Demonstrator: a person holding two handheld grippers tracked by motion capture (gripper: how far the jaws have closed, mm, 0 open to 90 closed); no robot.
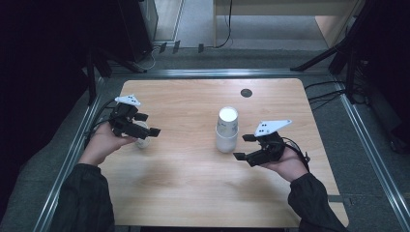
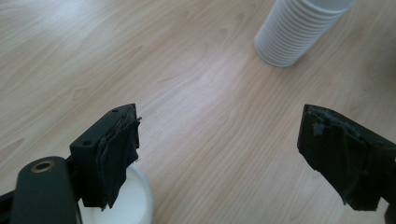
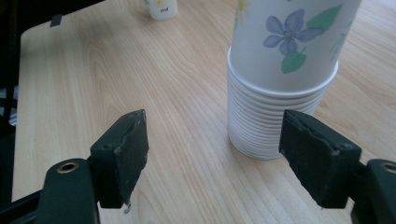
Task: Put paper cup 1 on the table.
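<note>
A stack of white paper cups (image 1: 226, 129) stands upside down near the middle of the wooden table (image 1: 193, 169); its top cup bears blue flowers (image 3: 289, 42). A single white cup (image 1: 142, 141) sits at the left. My left gripper (image 1: 148, 124) hovers just over that cup, open, with nothing between its jaws. In the left gripper view the cup's rim (image 2: 140, 200) shows under the left jaw, and the stack (image 2: 299, 32) lies ahead. My right gripper (image 1: 243, 147) is open just right of the stack, apart from it. The right gripper view shows the stack (image 3: 275, 116) ahead and the single cup (image 3: 161, 8) far off.
A black round plug (image 1: 246, 93) sits in the table's far side. Metal rails (image 1: 77, 145) frame the table, with stand legs and cables (image 1: 329, 94) beyond the far corners. Bare wood lies between the two grippers and toward the near edge.
</note>
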